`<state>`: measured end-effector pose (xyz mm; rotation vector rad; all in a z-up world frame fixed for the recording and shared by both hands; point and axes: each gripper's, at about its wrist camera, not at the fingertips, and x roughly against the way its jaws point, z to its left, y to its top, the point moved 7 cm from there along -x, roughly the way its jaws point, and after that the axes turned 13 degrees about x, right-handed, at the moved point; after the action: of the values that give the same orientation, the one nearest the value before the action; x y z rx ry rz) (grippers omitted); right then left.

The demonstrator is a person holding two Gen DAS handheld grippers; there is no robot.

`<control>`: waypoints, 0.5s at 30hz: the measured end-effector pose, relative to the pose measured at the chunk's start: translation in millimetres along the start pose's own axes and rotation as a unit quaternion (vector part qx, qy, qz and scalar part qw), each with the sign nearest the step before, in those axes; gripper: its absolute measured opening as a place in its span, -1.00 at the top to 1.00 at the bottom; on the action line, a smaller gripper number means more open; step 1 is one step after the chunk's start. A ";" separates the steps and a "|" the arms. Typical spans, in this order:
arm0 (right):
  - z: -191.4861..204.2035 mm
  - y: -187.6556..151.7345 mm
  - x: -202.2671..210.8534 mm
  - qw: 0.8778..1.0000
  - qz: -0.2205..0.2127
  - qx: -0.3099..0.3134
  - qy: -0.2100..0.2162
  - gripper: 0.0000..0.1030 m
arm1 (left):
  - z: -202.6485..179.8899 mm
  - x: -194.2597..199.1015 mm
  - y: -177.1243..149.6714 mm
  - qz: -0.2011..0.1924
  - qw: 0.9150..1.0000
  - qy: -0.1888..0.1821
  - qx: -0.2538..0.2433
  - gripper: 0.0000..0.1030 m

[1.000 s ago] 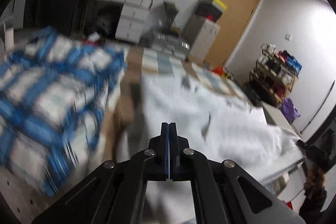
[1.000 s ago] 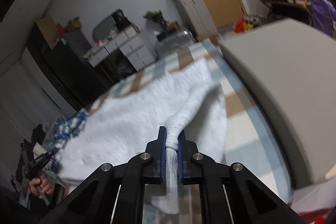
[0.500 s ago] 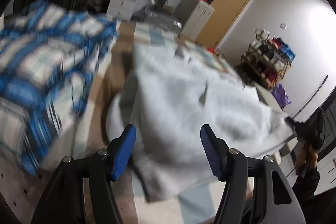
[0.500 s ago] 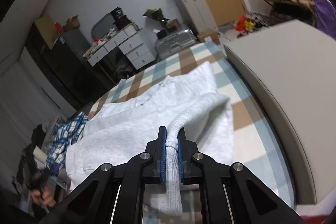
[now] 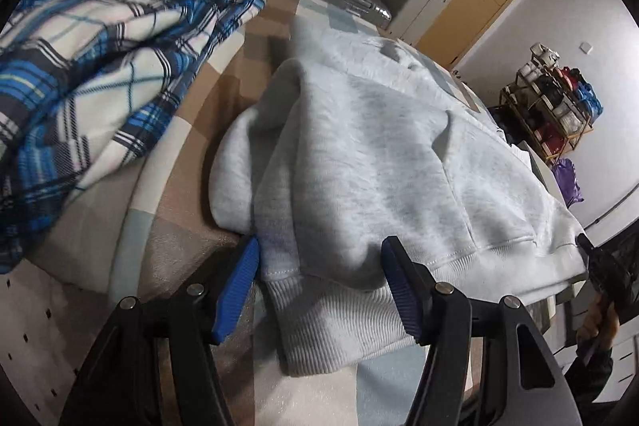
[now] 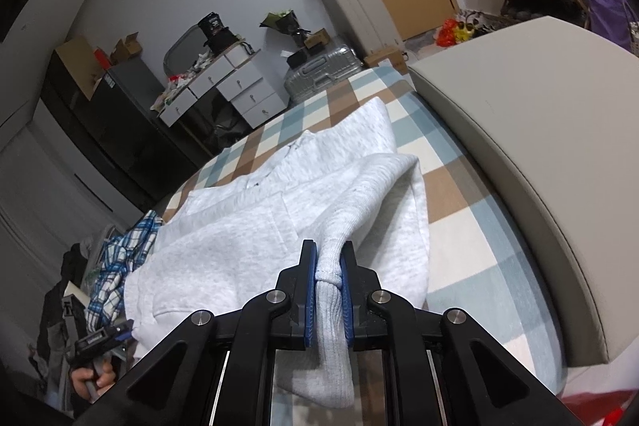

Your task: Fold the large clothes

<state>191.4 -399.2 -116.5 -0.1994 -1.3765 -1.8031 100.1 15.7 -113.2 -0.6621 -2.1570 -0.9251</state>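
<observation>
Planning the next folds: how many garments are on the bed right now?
2: the grey sweatshirt spread mid-bed, and a blue plaid shirt crumpled to its left. More may lie beyond the bed's edge.

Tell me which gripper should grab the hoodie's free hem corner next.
Left. The left gripper is open, straddling the grey hoodie's ribbed hem. The right gripper is already shut on a cuff.

Both wrist views face the same sweatshirt (image 5: 379,154) closely.
</observation>
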 end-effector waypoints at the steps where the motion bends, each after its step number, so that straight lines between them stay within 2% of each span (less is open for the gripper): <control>1: -0.7 -1.0 -0.6 1.000 0.001 -0.001 0.000 0.77 | 0.6 -0.6 -0.4 0.000 1.000 -0.002 -0.001 -0.15; 4: -2.7 -3.1 -3.1 1.000 0.006 -0.005 0.000 0.77 | 8.7 -12.0 -0.6 0.017 1.000 -0.004 0.022 -0.16; 8: -2.7 -6.3 -4.0 1.000 0.010 -0.006 -0.002 0.76 | 7.0 -12.9 2.1 0.004 1.000 -0.005 0.020 -0.17; 10: -3.3 -8.4 -5.0 1.000 0.012 -0.009 -0.003 0.76 | 6.0 -12.4 1.1 -0.006 1.000 -0.005 0.018 -0.07; 11: -3.3 -9.2 -5.6 1.000 0.013 -0.009 -0.004 0.76 | 5.7 -10.8 0.8 -0.013 1.000 0.001 0.014 0.14; 12: -3.4 -10.3 -5.9 1.000 0.014 -0.008 -0.007 0.77 | 3.8 -6.8 -0.4 -0.022 1.000 0.000 0.003 0.45; 14: -1.1 -11.2 -5.0 1.000 0.012 0.002 -0.015 0.81 | -4.1 1.8 -1.0 -0.031 0.999 -0.016 -0.017 0.88; 15: 0.7 -10.7 -3.8 1.000 0.008 0.007 -0.013 0.82 | -8.2 5.7 0.5 -0.036 0.999 -0.021 -0.026 0.90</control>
<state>186.2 -396.2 -126.2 -0.2268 -1.4021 -1.7816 100.1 10.7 -104.5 -0.6379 -2.2133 -1.0168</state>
